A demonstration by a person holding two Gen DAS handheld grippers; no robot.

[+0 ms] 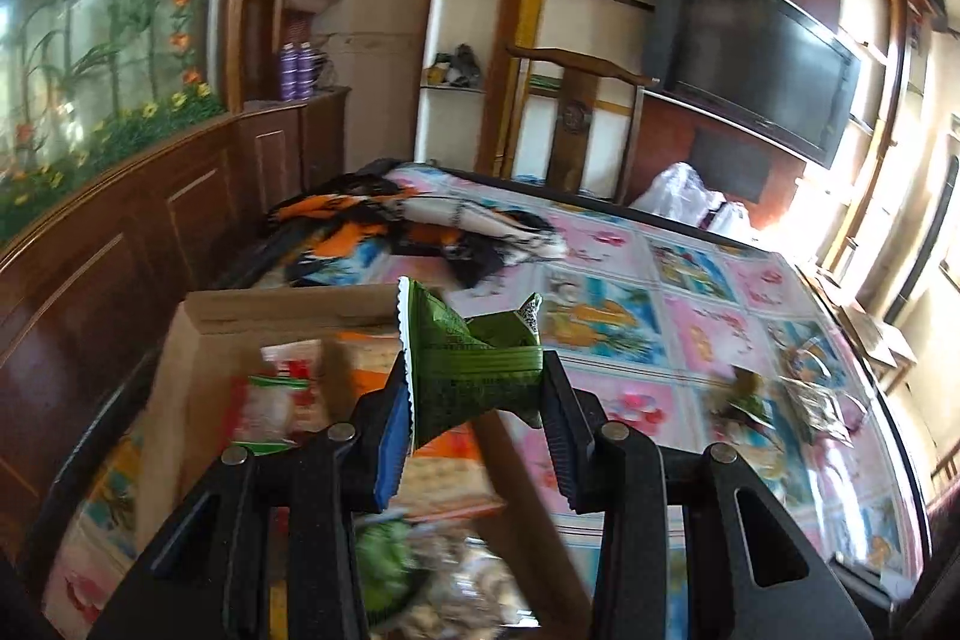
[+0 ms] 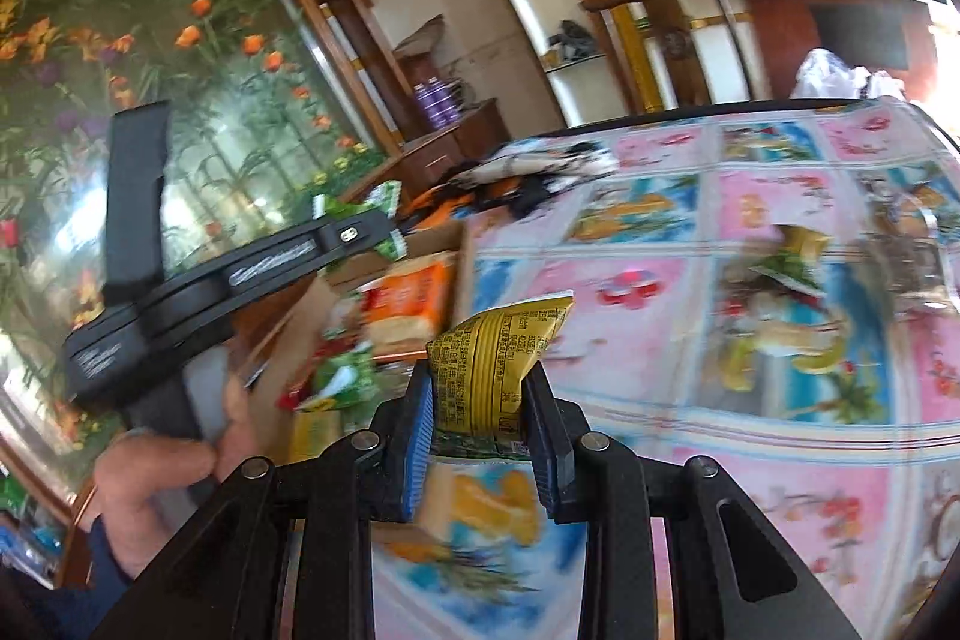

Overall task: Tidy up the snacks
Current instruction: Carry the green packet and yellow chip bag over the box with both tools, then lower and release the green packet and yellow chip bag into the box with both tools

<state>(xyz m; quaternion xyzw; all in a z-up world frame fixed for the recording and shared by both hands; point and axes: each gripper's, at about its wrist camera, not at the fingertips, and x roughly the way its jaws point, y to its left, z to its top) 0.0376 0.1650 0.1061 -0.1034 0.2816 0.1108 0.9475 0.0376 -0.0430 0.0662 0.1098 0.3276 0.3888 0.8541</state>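
My left gripper point(image 1: 477, 388) is shut on a green snack packet point(image 1: 468, 358) and holds it above a cardboard box point(image 1: 198, 340) with several snack packs inside. My right gripper point(image 2: 480, 400) is shut on a yellow snack packet point(image 2: 498, 358) above the table, to the right of the same box point(image 2: 462, 244). The right wrist view also shows the left gripper point(image 2: 360, 226) with its green packet point(image 2: 360, 208) over the box. More loose snack packets point(image 1: 774, 394) lie on the table at the right; they also show in the right wrist view point(image 2: 792, 268).
The table carries a colourful patterned cloth point(image 1: 690, 316). A crumpled orange and black fabric point(image 1: 390, 226) lies at its far side. A wooden chair point(image 1: 576, 118) stands behind the table, a dark TV point(image 1: 750, 52) hangs on the wall, and wooden cabinets point(image 1: 150, 220) run along the left.
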